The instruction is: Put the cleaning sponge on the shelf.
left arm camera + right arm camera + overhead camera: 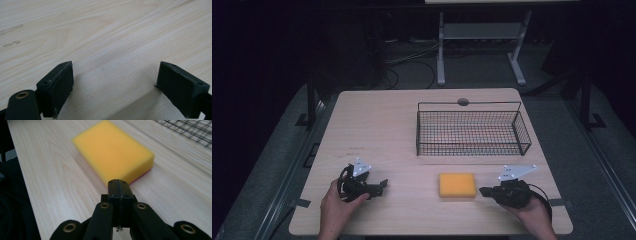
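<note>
A yellow sponge (457, 185) lies flat on the desk (377, 125), in front of a wire basket (472, 131). My right tool (482, 191) sits just beside the sponge's right edge, clenched on nothing. My left tool (383, 184) rests released, well apart. To grasp well, I should spread the right jaws wide and straddle the sponge's sides squarely before closing.

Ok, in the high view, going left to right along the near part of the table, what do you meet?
Left hand-held gripper, jaws apart → yellow sponge lying flat → right hand-held gripper, jaws shut with nothing between them, pointing at the sponge.
</note>
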